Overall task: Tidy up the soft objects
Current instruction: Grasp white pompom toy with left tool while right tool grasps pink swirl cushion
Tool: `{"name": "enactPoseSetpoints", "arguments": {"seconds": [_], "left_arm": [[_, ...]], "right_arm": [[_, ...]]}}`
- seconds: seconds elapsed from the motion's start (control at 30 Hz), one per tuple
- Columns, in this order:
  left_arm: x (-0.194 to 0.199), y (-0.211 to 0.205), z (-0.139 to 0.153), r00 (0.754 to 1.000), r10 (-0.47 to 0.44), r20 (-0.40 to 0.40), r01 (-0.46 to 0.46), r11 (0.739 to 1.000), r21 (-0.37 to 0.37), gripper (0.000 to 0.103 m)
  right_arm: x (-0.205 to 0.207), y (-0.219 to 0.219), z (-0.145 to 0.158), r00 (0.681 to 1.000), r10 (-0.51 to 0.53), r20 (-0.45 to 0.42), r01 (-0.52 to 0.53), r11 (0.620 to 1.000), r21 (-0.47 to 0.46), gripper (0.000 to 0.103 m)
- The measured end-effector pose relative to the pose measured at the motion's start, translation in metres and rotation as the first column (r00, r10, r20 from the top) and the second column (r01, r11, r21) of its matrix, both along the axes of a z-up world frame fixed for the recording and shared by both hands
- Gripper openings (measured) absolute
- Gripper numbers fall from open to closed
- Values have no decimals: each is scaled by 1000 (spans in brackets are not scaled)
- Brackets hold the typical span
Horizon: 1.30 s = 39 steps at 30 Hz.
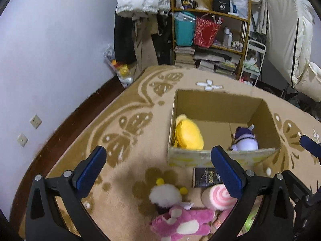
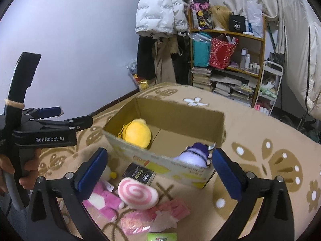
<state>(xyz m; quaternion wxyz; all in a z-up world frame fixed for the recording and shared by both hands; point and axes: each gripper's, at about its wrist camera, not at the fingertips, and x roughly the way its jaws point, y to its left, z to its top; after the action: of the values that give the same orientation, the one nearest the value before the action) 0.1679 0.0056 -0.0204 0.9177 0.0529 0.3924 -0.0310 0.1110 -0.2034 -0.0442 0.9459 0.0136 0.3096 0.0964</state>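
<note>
matt cardboard box, fuzzy plush toys, probably pile carpet.

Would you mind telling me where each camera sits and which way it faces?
Left wrist: on the left gripper, angled down at the cardboard box; its own open fingers and a right gripper fingertip at the frame's right edge show.
Right wrist: on the right gripper, angled down at the box from its right; the left gripper and the hand holding it show.
Shared: box, yellow plush, purple plush, pink swirl plush.

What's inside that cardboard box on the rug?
The cardboard box holds two toys: a yellow plush at one end and a purple-and-white plush at the other. The near wall hides their lower parts and the floor beside them.
</note>
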Motion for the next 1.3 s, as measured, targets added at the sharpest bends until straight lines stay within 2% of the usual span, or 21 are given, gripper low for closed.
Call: {"name": "enactPoseSetpoints", "arguments": {"seconds": [0.13, 0.3, 0.4, 0.57, 0.87, 1.3], "left_arm": [[-3, 1, -21, 999, 8, -42, -7, 999, 31, 103], [2, 3, -48, 991, 17, -131, -16, 1000, 3, 103], [6, 1, -64, 986, 24, -167, -17, 999, 43, 103], [13, 3, -83, 978, 47, -201, -35, 997, 67, 103], [23, 10, -104, 962, 65, -265, -52, 997, 55, 103], [26, 8, -124, 943, 65, -327, -51, 997, 52, 103]], "right_arm": [[-1, 6, -17, 999, 14, -32, -13, 1000, 13, 103], [0, 12, -40, 997, 38, -63, -37, 999, 16, 103], [1, 17, -52, 994, 63, -85, -62, 998, 8, 103], [5, 26, -69, 989, 92, -116, -94, 996, -11, 103], [17, 37, -97, 978, 110, -179, -117, 993, -32, 103], [28, 40, -115, 962, 108, -249, -118, 993, -23, 103]]}}
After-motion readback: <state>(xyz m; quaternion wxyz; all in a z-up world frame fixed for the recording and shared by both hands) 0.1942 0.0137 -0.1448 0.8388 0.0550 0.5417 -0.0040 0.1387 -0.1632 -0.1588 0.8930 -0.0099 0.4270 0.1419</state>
